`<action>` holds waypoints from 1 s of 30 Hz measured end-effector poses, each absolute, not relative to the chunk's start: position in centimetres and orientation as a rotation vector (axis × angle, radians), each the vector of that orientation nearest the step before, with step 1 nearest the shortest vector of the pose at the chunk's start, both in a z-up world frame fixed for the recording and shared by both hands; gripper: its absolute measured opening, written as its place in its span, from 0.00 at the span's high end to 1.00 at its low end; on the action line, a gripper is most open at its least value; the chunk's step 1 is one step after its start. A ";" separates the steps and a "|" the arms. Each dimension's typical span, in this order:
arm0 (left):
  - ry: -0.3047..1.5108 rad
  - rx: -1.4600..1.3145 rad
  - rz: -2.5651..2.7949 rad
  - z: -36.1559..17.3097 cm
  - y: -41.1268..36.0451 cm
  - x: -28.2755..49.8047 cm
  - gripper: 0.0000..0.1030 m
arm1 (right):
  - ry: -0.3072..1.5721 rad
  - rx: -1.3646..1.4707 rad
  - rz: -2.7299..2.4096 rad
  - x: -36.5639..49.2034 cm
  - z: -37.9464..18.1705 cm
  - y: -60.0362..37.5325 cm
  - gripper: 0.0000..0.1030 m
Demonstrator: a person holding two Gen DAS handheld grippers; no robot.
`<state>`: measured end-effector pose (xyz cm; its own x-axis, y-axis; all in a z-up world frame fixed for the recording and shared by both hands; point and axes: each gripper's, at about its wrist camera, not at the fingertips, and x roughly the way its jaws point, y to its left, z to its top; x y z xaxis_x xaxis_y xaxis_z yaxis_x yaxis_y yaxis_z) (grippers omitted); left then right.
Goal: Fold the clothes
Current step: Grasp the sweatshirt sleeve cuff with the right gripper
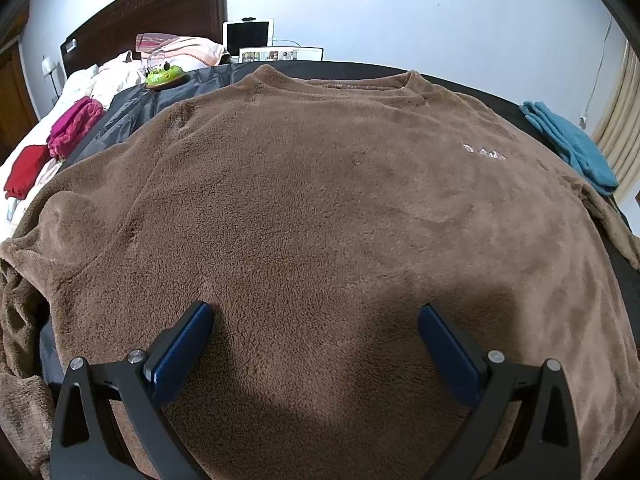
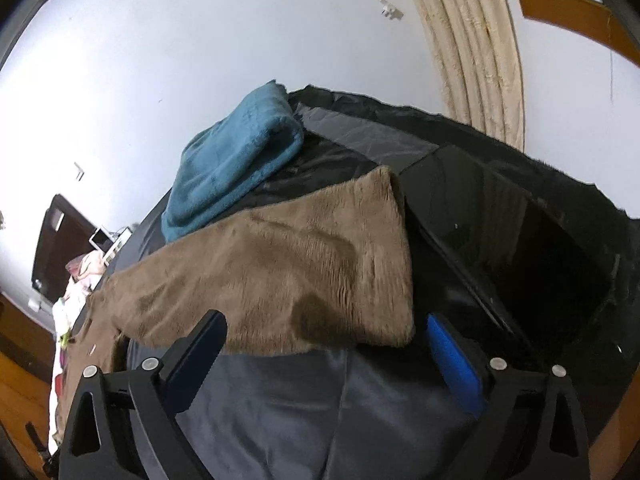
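Observation:
A brown fleece sweater (image 1: 320, 200) lies spread flat, front up, on a dark sheet (image 1: 168, 96), collar at the far side. My left gripper (image 1: 316, 316) hovers open over its lower body, nothing between the blue pads. In the right wrist view the sweater's right sleeve (image 2: 280, 276) stretches out over the dark sheet (image 2: 312, 408), cuff end at the right. My right gripper (image 2: 326, 328) stands open just in front of the sleeve's near edge, holding nothing. The sweater's left sleeve (image 1: 20, 312) hangs crumpled off the left edge.
A folded teal garment (image 1: 572, 144) lies at the far right, also the teal garment (image 2: 236, 160) behind the sleeve. Magenta (image 1: 76, 128) and red (image 1: 24, 172) clothes, a green toy (image 1: 164, 76) and pillows sit at the left. A black case (image 2: 500, 240) lies right of the cuff.

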<state>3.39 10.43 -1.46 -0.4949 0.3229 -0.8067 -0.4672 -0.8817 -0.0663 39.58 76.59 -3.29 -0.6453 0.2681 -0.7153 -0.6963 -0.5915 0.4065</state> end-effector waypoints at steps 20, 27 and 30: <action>0.210 -1.227 2.372 -1.4 10.5 3.5 0.00 | 0.428 -1.034 2.177 34.8 -3.7 75.2 0.64; 0.213 -1.228 2.374 -1.4 10.6 3.5 0.00 | 0.479 -0.925 2.270 34.8 -1.0 73.9 0.67; 0.205 -1.227 2.374 -1.4 10.6 3.5 0.00 | 0.502 -0.825 2.370 33.9 2.2 72.3 0.67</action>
